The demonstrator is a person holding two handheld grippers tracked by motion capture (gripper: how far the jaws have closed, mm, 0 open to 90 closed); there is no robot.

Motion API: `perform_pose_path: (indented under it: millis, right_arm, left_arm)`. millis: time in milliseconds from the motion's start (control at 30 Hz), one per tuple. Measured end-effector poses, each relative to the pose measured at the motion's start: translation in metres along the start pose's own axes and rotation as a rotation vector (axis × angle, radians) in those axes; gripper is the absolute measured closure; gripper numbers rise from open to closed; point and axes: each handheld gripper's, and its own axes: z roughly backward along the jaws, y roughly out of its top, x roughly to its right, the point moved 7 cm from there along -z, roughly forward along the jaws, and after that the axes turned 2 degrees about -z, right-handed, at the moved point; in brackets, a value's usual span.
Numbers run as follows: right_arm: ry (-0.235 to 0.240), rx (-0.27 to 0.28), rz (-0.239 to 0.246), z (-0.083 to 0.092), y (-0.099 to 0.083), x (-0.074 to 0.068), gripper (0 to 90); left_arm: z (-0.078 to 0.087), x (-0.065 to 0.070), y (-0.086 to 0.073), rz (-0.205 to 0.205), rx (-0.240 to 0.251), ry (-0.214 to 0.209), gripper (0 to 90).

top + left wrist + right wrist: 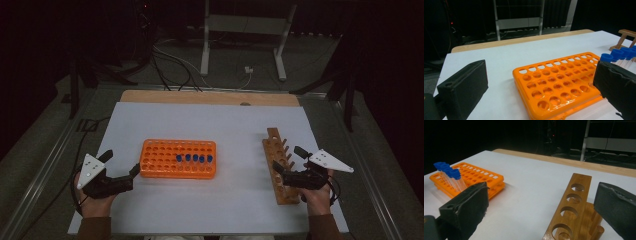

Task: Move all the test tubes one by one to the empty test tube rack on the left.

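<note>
With both tools spread apart, steady the orange tube rack (178, 159) with your left tool (122, 175) before lifting a blue-capped tube (195, 158)

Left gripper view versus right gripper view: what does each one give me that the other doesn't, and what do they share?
Left gripper view: the orange rack's empty near holes up close, with the left tongs open around its near end.

Right gripper view: the wooden rack's row of empty holes and pegs, between the open right tongs.

Both: the white table, the orange rack, the blue-capped tubes standing in it, and the wooden rack.
</note>
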Motion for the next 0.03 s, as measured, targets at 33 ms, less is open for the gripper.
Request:
perform_pose_path:
  millis: [33]
  right_arm:
    - [-0.002, -0.001, -0.002, -0.0001, 0.0001, 0.0004, 0.2]
  left_arm:
    - [0.0001, -0.0002, 0.0001, 0.001, 0.001, 0.001, 0.6]
